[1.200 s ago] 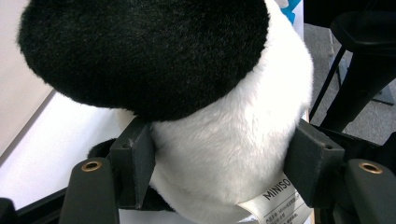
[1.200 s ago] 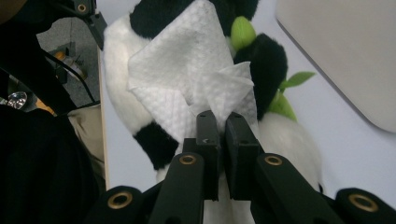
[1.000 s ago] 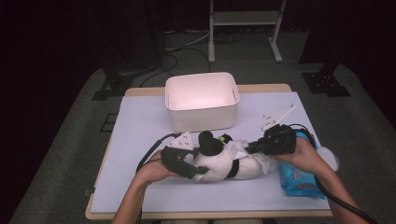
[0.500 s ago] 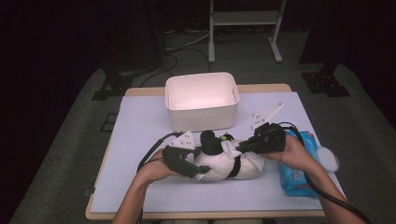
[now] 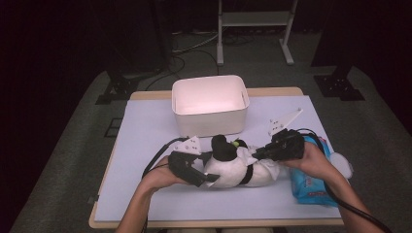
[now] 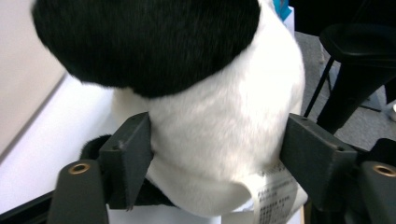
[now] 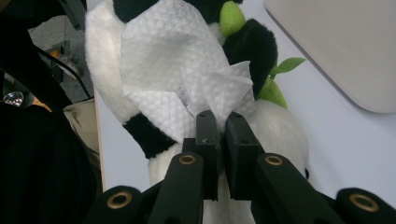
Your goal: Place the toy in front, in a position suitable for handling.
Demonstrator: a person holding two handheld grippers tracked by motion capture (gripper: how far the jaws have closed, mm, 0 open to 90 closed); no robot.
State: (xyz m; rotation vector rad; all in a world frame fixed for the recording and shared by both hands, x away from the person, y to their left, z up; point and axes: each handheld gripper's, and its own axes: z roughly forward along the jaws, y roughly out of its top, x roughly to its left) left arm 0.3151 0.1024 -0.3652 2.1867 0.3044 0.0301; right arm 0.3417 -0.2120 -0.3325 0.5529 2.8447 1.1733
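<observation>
On the near half of the table [image 5: 145,126], just in front of the white bin [image 5: 210,104], a black-and-white plush panda [image 5: 238,167] lies on its side. Its long axis runs across the table from the person's left to right, roughly parallel to the near edge, with a black ear or limb at the upper left end and a black band crossing the body towards the right.

The left gripper [image 5: 201,175] meets the toy from its left end. In the left gripper view its jaws straddle the white body [image 6: 219,135], one pad against each flank, and they have just been opening with the plush still between them; the fur looks only lightly touched, and a printed fabric label [image 6: 275,196] hangs by the right-hand pad.

The right gripper [image 5: 257,154] comes in from the toy's right end. Its jaws are pressed together on a fold of white embossed wipe [image 7: 187,79], which is spread over the panda's body [image 7: 107,60]. Beside the wipe sit green leaf-like parts [image 7: 231,18] and a black patch.

Just right of the toy, under the right hand [image 5: 311,160], lies a blue packet of wipes [image 5: 308,187]. The bin stands close behind the panda, near but apart from it. The gripper cables trail off towards the near edge.
</observation>
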